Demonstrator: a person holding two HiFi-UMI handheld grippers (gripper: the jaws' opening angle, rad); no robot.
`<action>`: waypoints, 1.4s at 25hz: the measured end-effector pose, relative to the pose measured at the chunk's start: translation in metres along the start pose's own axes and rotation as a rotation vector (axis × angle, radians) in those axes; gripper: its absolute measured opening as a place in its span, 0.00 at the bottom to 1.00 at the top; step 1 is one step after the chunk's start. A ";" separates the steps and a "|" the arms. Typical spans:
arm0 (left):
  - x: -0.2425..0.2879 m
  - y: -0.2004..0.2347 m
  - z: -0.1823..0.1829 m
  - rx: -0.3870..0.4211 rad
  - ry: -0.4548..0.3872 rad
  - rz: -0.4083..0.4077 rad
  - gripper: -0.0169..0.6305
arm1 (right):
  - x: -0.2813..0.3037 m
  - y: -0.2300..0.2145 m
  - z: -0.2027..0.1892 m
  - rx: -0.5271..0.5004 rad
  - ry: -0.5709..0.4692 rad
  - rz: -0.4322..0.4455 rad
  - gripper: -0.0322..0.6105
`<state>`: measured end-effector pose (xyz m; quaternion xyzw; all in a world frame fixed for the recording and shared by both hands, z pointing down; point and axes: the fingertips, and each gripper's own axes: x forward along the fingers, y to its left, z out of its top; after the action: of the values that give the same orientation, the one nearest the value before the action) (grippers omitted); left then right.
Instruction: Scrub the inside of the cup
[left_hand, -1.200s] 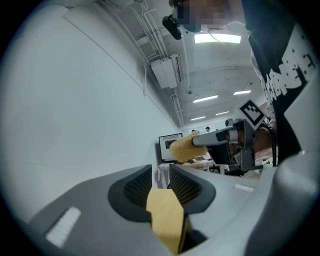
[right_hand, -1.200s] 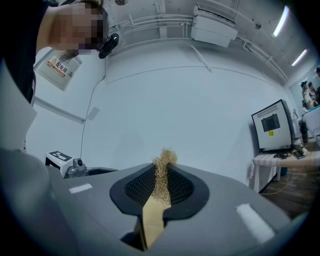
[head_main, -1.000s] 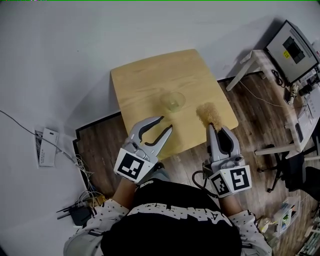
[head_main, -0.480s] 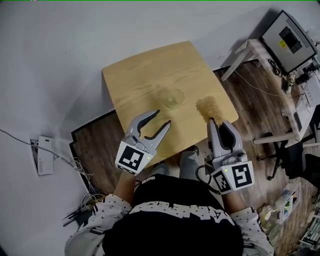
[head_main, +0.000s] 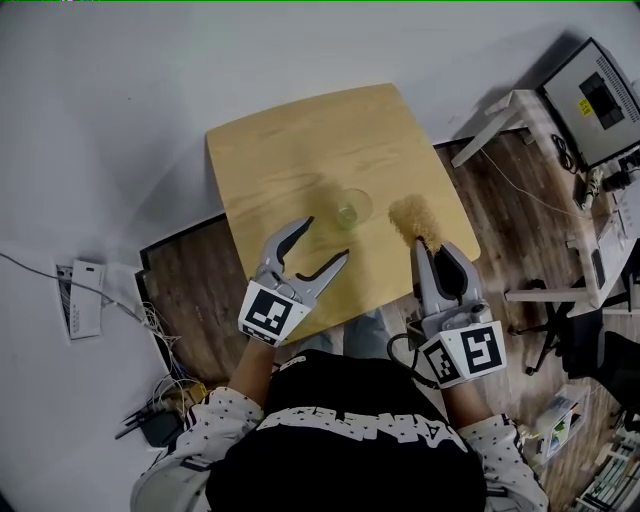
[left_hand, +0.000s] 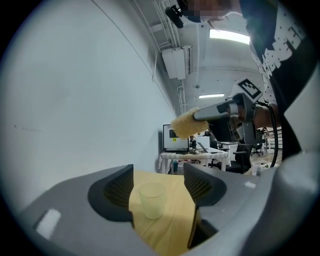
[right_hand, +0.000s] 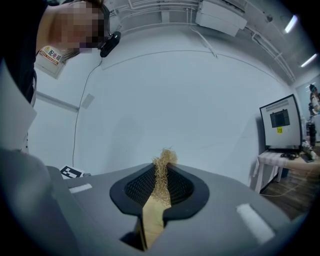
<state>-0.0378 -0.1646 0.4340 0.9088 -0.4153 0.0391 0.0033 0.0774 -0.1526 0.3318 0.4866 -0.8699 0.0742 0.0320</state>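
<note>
The left claw is spread. Its 2 jaws have just been opening and nothing sits between them yet. The clear plastic cup stands upright on the bench just ahead of the tips and in line with the gap. In the left gripper view, bare wood shows on both sides of it. That wide gape reads as preparation for taking the cup by its wall, so it cannot skid or tip once something is pushed into it. The claw points level and low over the wood, which suits a side grip and leaves the cup's mouth free from above.

The right claw is pressed together on the scrubbing brush. Its own view shows the 2 pads pinching the stem, with straw-coloured fibres bunched between and above them. The bushy head juts beyond the tips, off to the right of the left claw and apart from the cup. Seen from the left claw, it sits above the cup's rim. Gripping the stem with the head forward keeps the fibres free to enter the cup. By this showing the scrubbing has not begun. The steadying grip likely comes first, then the head goes in.
</note>
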 end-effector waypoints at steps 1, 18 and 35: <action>0.005 0.002 -0.005 -0.002 0.006 0.004 0.49 | 0.005 -0.003 -0.001 -0.001 0.003 0.006 0.16; 0.060 0.014 -0.085 -0.025 0.157 0.055 0.63 | 0.058 -0.035 -0.037 0.012 0.106 0.109 0.16; 0.094 0.018 -0.139 -0.058 0.254 0.048 0.65 | 0.094 -0.031 -0.056 0.040 0.170 0.205 0.16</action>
<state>0.0005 -0.2418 0.5793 0.8859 -0.4341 0.1419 0.0810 0.0539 -0.2386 0.4016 0.3879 -0.9074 0.1356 0.0881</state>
